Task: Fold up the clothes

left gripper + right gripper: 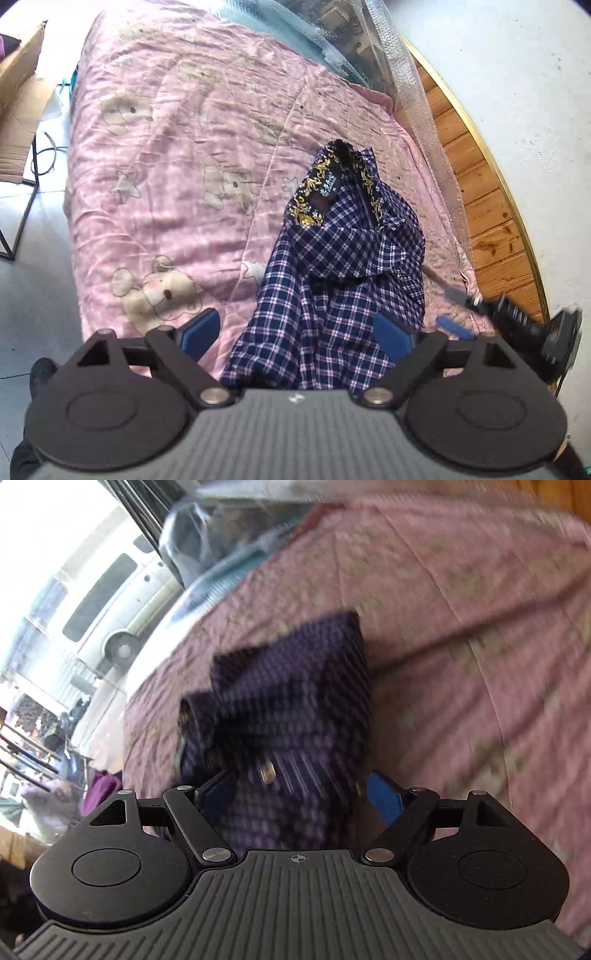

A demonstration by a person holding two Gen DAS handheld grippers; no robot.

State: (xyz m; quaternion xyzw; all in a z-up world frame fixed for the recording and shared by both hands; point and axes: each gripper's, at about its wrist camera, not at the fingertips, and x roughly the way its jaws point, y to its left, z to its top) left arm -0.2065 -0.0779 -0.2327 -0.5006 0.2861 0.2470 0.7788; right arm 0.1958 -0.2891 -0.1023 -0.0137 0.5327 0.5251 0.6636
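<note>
A navy plaid shirt [332, 280] with a black-and-gold collar lining lies bunched on a pink bear-print quilt [166, 147]. My left gripper [297, 328] is open, its blue pads wide apart above the shirt's near end. My right gripper [299, 794] is also open, hovering over the same shirt [291, 694] from the other side; that view is motion-blurred. The right gripper shows at the right edge of the left wrist view [517, 325], beside the shirt.
A wooden bed frame [491, 206] with a gold rim curves along the right. Bubble-wrap plastic [388, 55] lies at the bed's far end. A cardboard box [18, 110] and a black metal stand are left of the bed. A window with a van [110, 602] outside is at left.
</note>
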